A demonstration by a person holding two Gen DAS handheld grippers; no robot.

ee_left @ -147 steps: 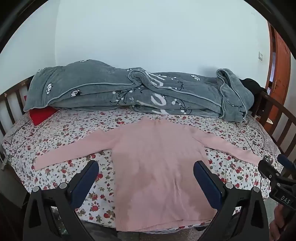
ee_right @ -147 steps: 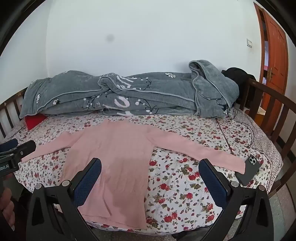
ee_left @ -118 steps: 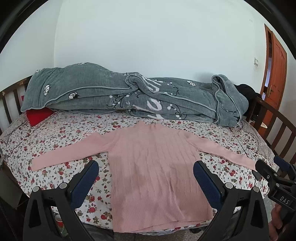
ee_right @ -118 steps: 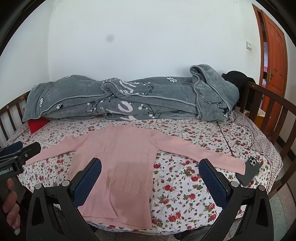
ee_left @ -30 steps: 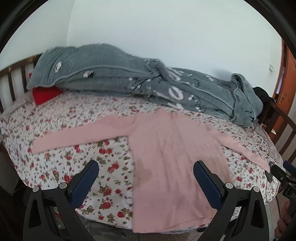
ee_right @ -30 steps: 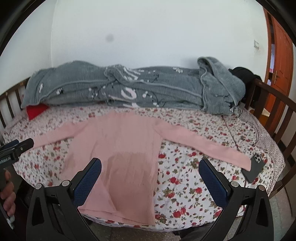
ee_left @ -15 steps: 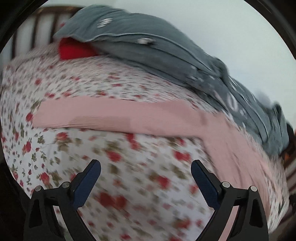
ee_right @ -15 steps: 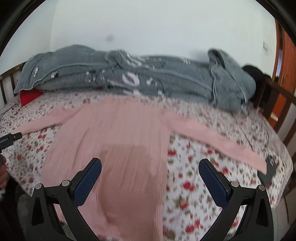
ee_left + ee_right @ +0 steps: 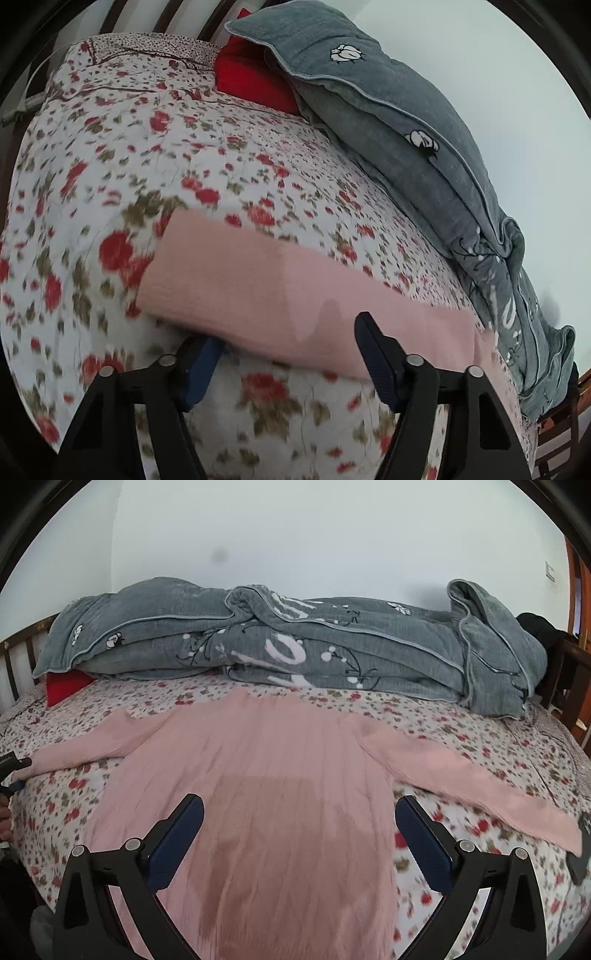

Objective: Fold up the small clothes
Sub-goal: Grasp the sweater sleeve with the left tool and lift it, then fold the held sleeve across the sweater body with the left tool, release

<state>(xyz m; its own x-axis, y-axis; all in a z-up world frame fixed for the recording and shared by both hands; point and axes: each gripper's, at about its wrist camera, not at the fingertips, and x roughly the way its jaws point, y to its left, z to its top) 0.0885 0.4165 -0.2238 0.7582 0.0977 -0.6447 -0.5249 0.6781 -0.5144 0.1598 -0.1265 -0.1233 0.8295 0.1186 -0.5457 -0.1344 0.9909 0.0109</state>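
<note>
A pink ribbed sweater [image 9: 280, 775] lies flat on the flowered bedspread [image 9: 480, 738], sleeves spread, with a darker damp patch on its lower body. My right gripper [image 9: 299, 834] is open and empty just above the sweater's lower body. My left gripper [image 9: 288, 350] is open at the end of the sweater's left sleeve [image 9: 280, 291]; one finger sits under the sleeve's edge, the other above it. In the right wrist view the left gripper's tip [image 9: 14, 764] shows at the sleeve end.
A rolled grey blanket [image 9: 295, 646] lies along the back of the bed, over a red pillow [image 9: 66, 686]. Wooden rails [image 9: 14, 657] frame the bed. A dark phone [image 9: 581, 860] lies by the right sleeve's cuff. An orange door [image 9: 576, 590] stands at the right.
My left gripper has swung left and dropped low to the left sleeve's end, with the sleeve now between its fingers. My right gripper has moved forward over the sweater's body.
</note>
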